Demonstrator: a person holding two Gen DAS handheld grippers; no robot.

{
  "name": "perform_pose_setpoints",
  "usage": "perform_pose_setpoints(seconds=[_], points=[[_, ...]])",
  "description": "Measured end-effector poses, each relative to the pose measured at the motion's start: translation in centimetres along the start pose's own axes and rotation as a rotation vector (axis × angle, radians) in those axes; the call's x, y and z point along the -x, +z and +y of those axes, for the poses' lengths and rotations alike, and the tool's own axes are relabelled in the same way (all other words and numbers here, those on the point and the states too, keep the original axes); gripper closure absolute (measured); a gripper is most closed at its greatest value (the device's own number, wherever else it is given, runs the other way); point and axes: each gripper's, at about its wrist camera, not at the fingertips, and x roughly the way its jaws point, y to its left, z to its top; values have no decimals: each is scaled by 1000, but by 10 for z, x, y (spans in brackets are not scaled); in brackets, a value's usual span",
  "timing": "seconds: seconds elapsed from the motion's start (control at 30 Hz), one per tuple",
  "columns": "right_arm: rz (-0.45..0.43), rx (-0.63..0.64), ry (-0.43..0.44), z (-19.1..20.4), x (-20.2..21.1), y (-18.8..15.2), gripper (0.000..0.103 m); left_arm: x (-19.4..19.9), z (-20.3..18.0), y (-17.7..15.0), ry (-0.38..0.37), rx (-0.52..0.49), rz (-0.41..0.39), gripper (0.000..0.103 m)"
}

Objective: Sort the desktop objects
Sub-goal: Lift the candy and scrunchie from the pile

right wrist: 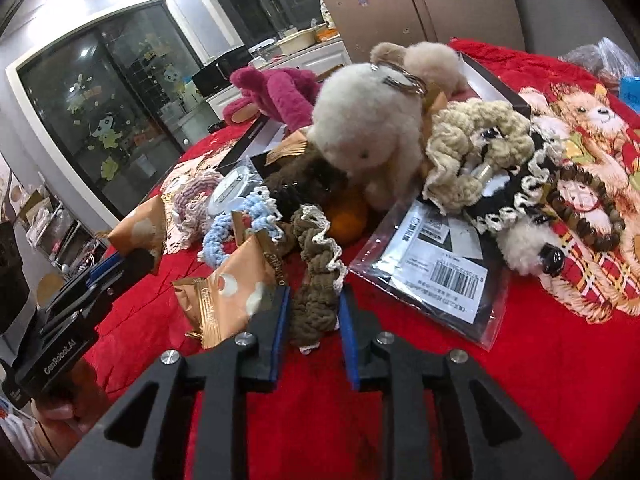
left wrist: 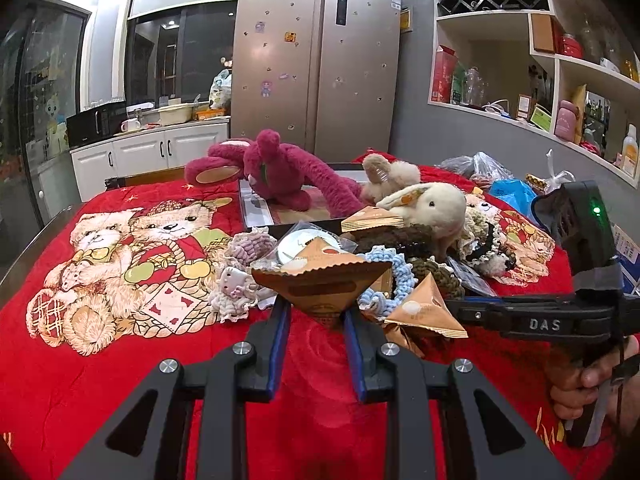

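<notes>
Left gripper (left wrist: 316, 312) pinching snack packet (left wrist: 320, 278) | right gripper (right wrist: 313, 308) fingers astride brown scrunchie (right wrist: 316, 300), slightly parted

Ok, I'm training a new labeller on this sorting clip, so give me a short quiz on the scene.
1. True or false: the left gripper is shut on a tan triangular foil snack packet.
2. What lies between the right gripper's fingers? A) a light blue crocheted scrunchie B) a brown crocheted scrunchie with cream trim C) a wooden bead bracelet
3. What does the magenta plush toy rest on?

Key: 1 true. 2 B. 3 the flat black-edged box.
</notes>
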Motion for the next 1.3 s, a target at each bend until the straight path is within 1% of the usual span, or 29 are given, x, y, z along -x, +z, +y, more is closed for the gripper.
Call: perform_pose_setpoints(seconds=[0.03,0.07,0.17,0.27,0.4,0.63,0.77,0.93,1.1,1.3], points=[[4,-7,-1,-1,-1,0,89,0,0,0,0,-2,-2,76],[9,-10,2,-2,-1,0,90,1,0,0,-2,-3,-3,76],[2,-1,5,2,0,0,90,1,0,0,-4,-3,-4,76],[-23,10,-3,5,6,-2,91,1,0,1,-7,-1,-8,76],[-105,43,-2,11,24,-2,91,3,-1,1,-9,-4,-15,76],[-211,180,-61,44,51,-14,90,4,-4,1,-2,-20,-24,76],[-226,184,-50,49,64,-17,90,0,4,1,7,21,-4,76],[-258,182,-64,47,75,-13,90,-2,14,1,9,78,5,76],[-271,200,-71,47,82,-15,90,-1,11,1,12,60,2,76],[-280,219,-54,52,86,-16,90,2,7,1,17,38,-16,76]])
